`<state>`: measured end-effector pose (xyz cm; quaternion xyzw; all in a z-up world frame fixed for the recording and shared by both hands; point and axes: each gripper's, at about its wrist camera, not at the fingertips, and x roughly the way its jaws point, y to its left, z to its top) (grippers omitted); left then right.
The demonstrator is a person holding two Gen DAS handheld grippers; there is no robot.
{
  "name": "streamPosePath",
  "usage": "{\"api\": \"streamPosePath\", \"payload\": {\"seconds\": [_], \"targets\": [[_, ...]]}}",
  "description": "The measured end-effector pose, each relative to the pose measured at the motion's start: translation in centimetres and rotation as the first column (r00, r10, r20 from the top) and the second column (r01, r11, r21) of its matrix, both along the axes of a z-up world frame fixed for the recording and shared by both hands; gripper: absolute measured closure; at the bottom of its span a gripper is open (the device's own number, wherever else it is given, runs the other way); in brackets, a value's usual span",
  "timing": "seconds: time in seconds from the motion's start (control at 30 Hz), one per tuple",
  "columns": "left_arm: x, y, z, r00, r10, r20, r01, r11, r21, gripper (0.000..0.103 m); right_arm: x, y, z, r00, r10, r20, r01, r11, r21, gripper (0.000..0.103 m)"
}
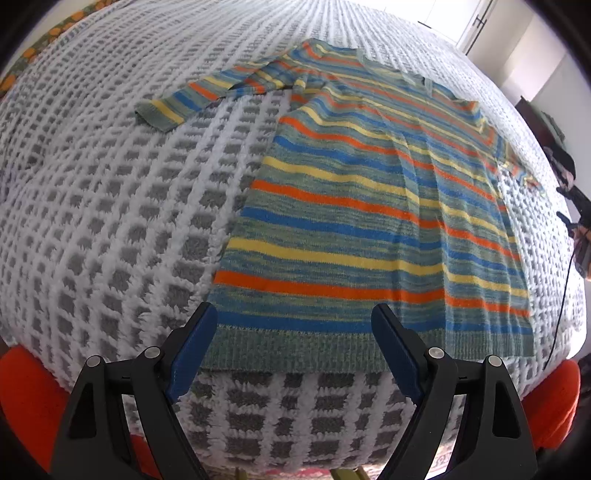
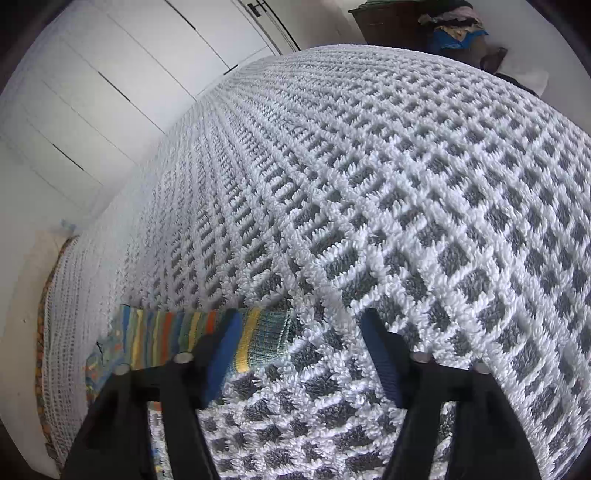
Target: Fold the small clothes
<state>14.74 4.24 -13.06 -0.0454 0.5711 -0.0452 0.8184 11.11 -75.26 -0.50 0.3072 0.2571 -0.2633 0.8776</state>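
White and grey, the waffle-pattern bedspread point(image 1: 110, 229) covers the whole bed and fills most of both views.

From the left wrist camera, the left gripper point(image 1: 293, 350) points steeply down at the near edge of the bed. Its jaws stand wide apart and nothing is between the blue pads point(image 1: 192, 354). Just beyond the fingertips lies the striped sweater point(image 1: 369, 206), spread flat on the bedspread, with its green ribbed hem point(image 1: 314, 343) nearest to the gripper. The left finger's tip is over the hem's left corner, and the right finger's tip overlaps the hem further along; I cannot tell if they touch the knit. The sweater has bands of orange, yellow, blue and mixed green. One sleeve point(image 1: 192, 99) stretches out to the left from the far end of the body, lying flat with its cuff on the bedspread. At the right border of this view some dark equipment and a thin cable point(image 1: 561, 299) are visible.

From the right wrist camera, the right gripper point(image 2: 299, 347) is released, with only bedspread between its fingers. The end of the sweater's other sleeve point(image 2: 258, 339) lies just beside the left finger, partly hidden behind it. Further away are white cupboard doors point(image 2: 110, 92) on the left and a dark piece of furniture point(image 2: 391, 26) with a pile of clothes at the top.
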Motion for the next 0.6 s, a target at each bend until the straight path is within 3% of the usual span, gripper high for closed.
{"api": "streamPosePath", "payload": {"seconds": [0.07, 0.13, 0.23, 0.3, 0.37, 0.47, 0.6], "targets": [[-0.1, 0.2, -0.2, 1.000, 0.016, -0.004, -0.016, 1.000, -0.011, 0.016, -1.6, 0.4, -0.3, 0.999, 0.019, 0.041, -0.021, 0.999, 0.044, 0.039], [0.0, 0.3, -0.7, 0.999, 0.031, -0.021, -0.031, 0.999, -0.027, 0.016, -2.0, 1.6, -1.5, 0.990, 0.118, 0.071, -0.125, 0.988, 0.095, 0.058], [0.1, 0.3, -1.4, 0.997, 0.047, -0.061, -0.050, 0.997, -0.053, 0.016, -0.6, 3.9, -3.8, 0.966, 0.250, 0.069, -0.258, 0.952, 0.163, 0.076], [0.0, 0.1, -1.3, 0.996, 0.054, -0.067, -0.058, 0.997, -0.054, 0.016, 1.2, 5.3, -4.8, 0.953, 0.299, 0.047, -0.303, 0.941, 0.151, 0.078], [-0.1, 0.0, -1.0, 0.996, 0.058, -0.061, -0.061, 0.997, -0.047, 0.016, 2.8, 5.6, -5.6, 0.959, 0.280, 0.029, -0.282, 0.950, 0.138, 0.078], [-0.2, 0.3, -0.7, 0.996, 0.072, -0.053, -0.074, 0.997, -0.038, 0.016, 4.0, 4.8, -6.3, 0.979, 0.188, 0.085, -0.199, 0.967, 0.159, 0.078], [0.0, 1.0, -1.0, 0.993, 0.099, -0.067, -0.102, 0.994, -0.043, 0.016, 5.2, 4.5, -6.9, 0.977, 0.154, 0.145, -0.179, 0.967, 0.181, 0.078]]}}
